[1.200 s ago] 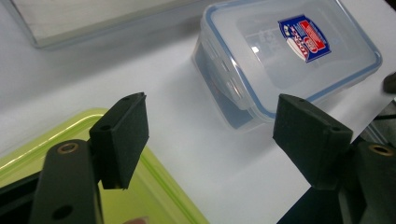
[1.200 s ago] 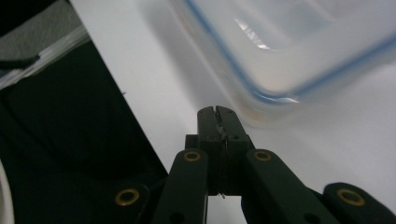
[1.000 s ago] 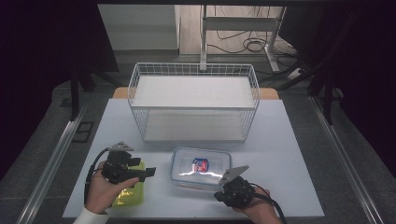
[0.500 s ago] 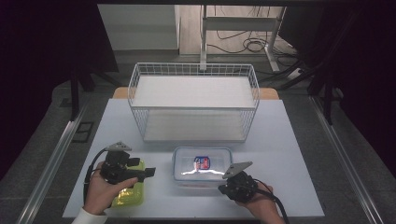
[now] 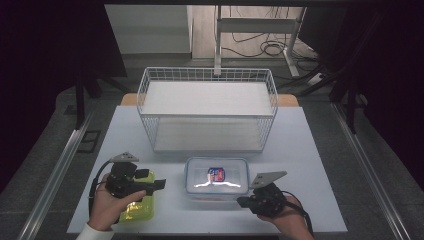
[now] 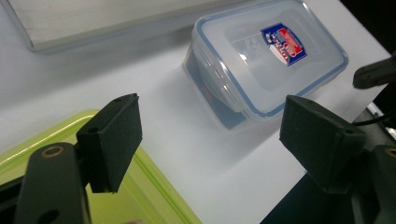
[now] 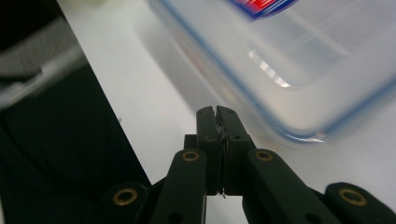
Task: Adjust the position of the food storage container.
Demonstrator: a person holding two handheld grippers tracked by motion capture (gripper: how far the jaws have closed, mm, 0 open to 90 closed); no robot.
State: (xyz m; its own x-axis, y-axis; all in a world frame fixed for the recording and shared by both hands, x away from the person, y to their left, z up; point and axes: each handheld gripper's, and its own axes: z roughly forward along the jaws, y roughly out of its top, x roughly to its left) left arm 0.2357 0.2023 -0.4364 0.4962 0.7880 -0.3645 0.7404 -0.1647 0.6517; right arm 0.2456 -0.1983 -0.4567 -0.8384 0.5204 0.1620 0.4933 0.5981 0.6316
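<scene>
A clear box [image 5: 217, 178] with a blue-edged lid is set flat on the white table [image 5: 310, 150], near the front edge. Its long side is laid left to right, and its lid is turned up. A wire basket [image 5: 207, 107] is seen just behind it.

The right tool [image 5: 243, 201] is held just beside the box's front right corner, apart from it. Its jaws are pressed together with nothing between them.

The left tool [image 5: 159, 184] is held over a green box [image 5: 137, 207], left of the clear box. Its jaws are spread wide and nothing is gripped.
</scene>
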